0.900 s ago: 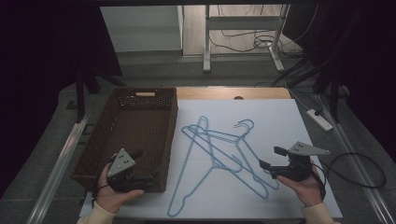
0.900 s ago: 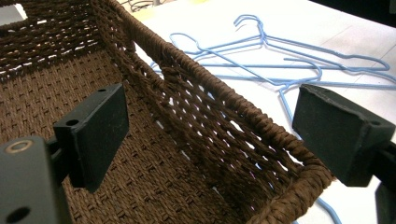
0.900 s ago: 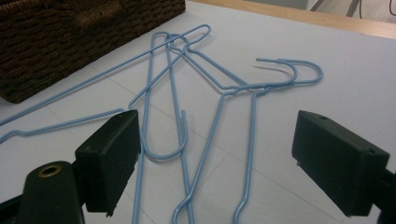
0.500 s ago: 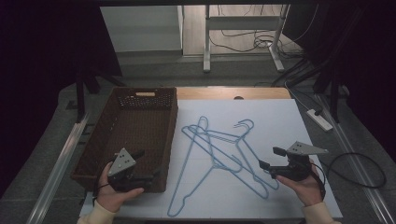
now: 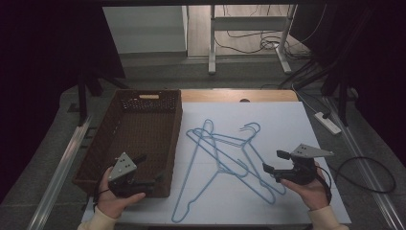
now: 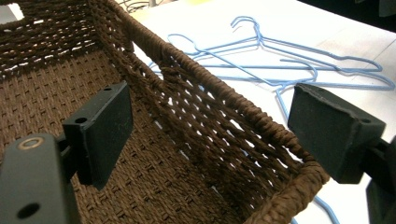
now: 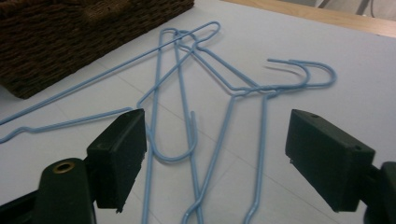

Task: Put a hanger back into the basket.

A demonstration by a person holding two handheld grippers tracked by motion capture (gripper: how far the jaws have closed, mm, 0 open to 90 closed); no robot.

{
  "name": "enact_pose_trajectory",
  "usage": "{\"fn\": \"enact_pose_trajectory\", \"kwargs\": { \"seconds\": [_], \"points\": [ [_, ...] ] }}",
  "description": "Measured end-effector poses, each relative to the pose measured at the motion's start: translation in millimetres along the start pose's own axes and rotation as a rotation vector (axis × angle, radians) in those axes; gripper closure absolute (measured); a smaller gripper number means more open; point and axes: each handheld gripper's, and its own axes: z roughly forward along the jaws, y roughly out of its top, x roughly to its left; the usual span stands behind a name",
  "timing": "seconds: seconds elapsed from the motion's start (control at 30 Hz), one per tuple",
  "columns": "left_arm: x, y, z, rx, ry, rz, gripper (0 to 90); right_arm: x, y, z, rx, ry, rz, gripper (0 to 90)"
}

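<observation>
Here, from the high view, we see thin light-blue wire hangers tangled flat on the white tabletop, just beside a brown woven rectangular basket. In the left gripper view, our left gripper has its jaws spread astride the basket's near corner. In the right gripper view, our right gripper hangs with jaws spread over the hangers.

The high view looks forward and down on the table, while each tool's camera looks closely along its own jaws at the shared hangers.
</observation>
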Motion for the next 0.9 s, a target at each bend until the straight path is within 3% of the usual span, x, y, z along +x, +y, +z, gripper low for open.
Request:
{"fn": "enact_pose_trajectory", "kwargs": {
  "seconds": [0.3,0.43,0.53,0.9],
  "points": [
    [0.8,-2.7,0.2,0.016,-0.002,-0.003,15.7,10.5,10.9,21.8,0.086,0.052,-0.062,23.9],
    [-2.5,-2.8,1.5,0.029,-0.002,0.010,15.8,19.9,16.8,37.7,0.164,0.088,-0.121,25.6],
    [-3.2,-2.6,1.3,0.028,-0.003,0.014,16.0,23.6,19.1,43.0,0.192,0.104,-0.144,27.0],
    [-5.5,-2.5,2.0,0.028,-0.011,0.020,16.3,51.6,29.3,81.0,0.343,0.140,-0.300,35.2]
  ]
}}
